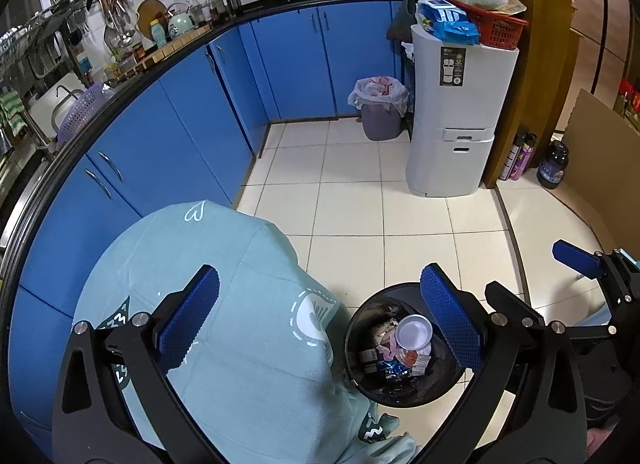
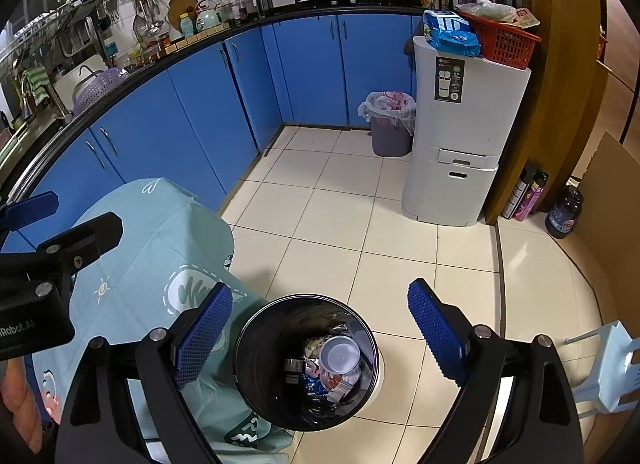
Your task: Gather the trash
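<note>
My left gripper (image 1: 320, 324) and right gripper (image 2: 320, 328): both wide, empty | black bin (image 2: 256, 376) below, trash inside | advice: lower slowly, centred over rim.

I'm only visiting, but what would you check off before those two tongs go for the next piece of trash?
1. Left tongs free: ok, wide open, nothing between the pads.
2. Right tongs free: ok, wide open and empty too.
3. Black bin reachable: ok, it stands upright on the floor below both tongs, mouth uncovered.
4. Room in the bin: ok, a white round lid and wrappers lie low inside, well under the rim.
5. Next piece of trash located: cannot tell, no loose trash shows on the tiles or on the teal cloth.
6. Cloth clear of the bin: cannot tell, its edge hangs right beside the rim.
</note>
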